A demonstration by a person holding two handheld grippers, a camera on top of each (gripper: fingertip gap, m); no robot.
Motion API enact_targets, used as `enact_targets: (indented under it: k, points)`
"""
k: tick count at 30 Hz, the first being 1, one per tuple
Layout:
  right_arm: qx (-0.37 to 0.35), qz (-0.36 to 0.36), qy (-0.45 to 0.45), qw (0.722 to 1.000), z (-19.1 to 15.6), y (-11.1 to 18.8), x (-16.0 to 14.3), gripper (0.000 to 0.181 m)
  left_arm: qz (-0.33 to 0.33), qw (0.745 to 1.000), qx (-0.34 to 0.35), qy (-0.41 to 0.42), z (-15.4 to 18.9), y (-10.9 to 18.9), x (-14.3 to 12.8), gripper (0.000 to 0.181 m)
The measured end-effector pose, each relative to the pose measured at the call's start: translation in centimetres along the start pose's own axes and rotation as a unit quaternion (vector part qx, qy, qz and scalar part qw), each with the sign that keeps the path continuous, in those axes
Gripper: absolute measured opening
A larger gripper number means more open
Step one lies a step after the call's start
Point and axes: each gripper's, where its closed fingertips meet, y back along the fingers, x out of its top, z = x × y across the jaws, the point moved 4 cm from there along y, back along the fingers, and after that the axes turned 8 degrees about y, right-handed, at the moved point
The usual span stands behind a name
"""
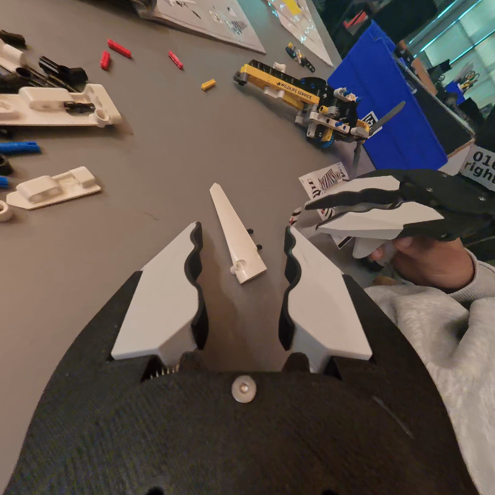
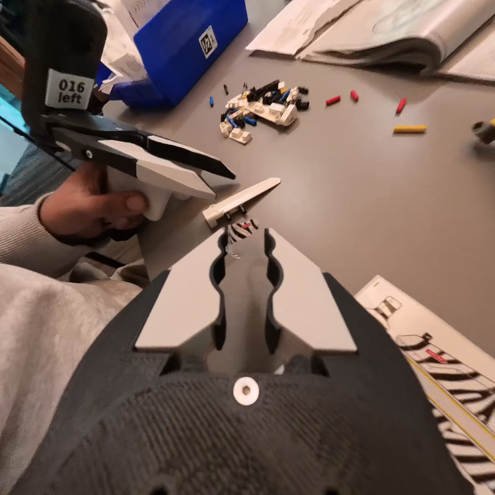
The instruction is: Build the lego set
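My left gripper [image 1: 242, 227]: jaws apart, empty | my right gripper [image 2: 245, 231]: jaws apart, zebra-striped sticker [image 2: 242, 231] at tips | white tapered wing panel [image 1: 235, 233] flat on grey table [image 1: 166, 160], between left fingertips | yellow plane body [image 1: 308, 104] well apart.

Right gripper [image 2: 245, 231] jaws apart, striped sticker [image 2: 242, 231] apparently at tips; white wing piece [image 2: 241, 198] just beyond.
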Motion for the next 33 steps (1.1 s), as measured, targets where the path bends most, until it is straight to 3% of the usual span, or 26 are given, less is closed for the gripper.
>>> enact_targets:
  k: [1,5,7,9,13,16,20,30,33]
  points:
    - [-0.008,0.007,0.006,1.000,0.1,0.2,0.2,0.030,0.008,1.000,-0.004,-0.002,0.1,0.2,0.1,0.060]
    - [-0.033,-0.003,0.048,0.998,0.2,0.9,0.0,0.041,0.026,0.999,-0.023,-0.022,1.1,0.8,0.3,0.059]
    - [-0.044,-0.008,0.096,0.994,-0.1,1.0,0.1,0.040,0.028,0.997,-0.064,-0.038,2.5,0.9,0.2,0.055]
    - [-0.015,0.013,0.110,0.994,-1.3,1.0,0.5,0.035,0.019,0.990,-0.130,-0.050,4.6,0.8,-0.2,0.052]
    - [0.081,0.053,0.020,0.995,-2.5,1.6,1.4,0.029,0.013,0.961,-0.264,-0.075,7.9,1.8,-0.8,0.053]
    - [0.151,0.097,-0.053,0.982,-2.5,2.7,2.5,0.029,-0.031,0.954,-0.255,-0.155,8.6,1.6,-2.3,0.046]
    - [0.217,0.094,-0.122,0.964,-2.3,3.5,2.5,0.034,-0.054,0.946,-0.235,-0.218,9.5,0.9,-3.5,0.031]
    - [0.193,0.040,-0.062,0.978,-1.4,4.0,1.0,0.040,0.005,0.954,-0.209,-0.216,9.5,1.6,-1.7,0.034]
    - [0.197,0.031,-0.033,0.979,-1.9,4.0,1.0,0.046,-0.006,0.950,-0.212,-0.230,9.8,1.5,-1.9,0.034]
